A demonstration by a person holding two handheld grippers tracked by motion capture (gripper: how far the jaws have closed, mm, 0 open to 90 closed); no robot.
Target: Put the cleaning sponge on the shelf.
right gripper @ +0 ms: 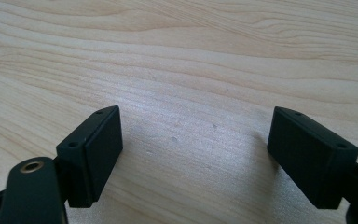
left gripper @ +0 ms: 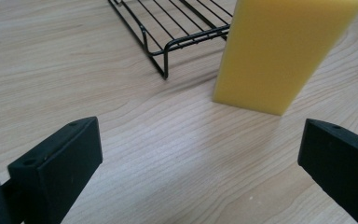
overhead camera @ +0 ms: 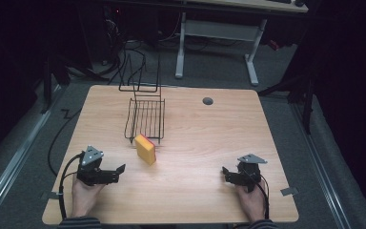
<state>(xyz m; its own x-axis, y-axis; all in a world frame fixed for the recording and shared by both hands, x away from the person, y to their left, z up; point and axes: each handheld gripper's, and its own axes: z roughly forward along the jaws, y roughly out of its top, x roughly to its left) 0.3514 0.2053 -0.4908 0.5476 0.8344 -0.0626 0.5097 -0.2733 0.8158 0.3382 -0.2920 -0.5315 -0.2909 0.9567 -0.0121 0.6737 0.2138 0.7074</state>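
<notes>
Left tongs point(overhead camera: 116, 171) sit spread wide near the surface's front-left corner, jaws aimed at the yellow rectangular foam sponge with a red scrubbing face point(overhead camera: 145, 149), nothing between them yet. Right tongs point(overhead camera: 226, 174) are spread too, resting low toward the front-right corner over bare wood, well apart from everything. The sponge stands on edge near the middle of the light wooden surface point(overhead camera: 205, 138), just in front of the black wire dish rack point(overhead camera: 145, 117) that sits toward the back edge. In the left gripper view the sponge point(left gripper: 279, 51) is off to the right of the gap, so I'd say swing right to centre it, slide in level, then squeeze gently across the broad faces, because foam gives and an upright block tips easily.
</notes>
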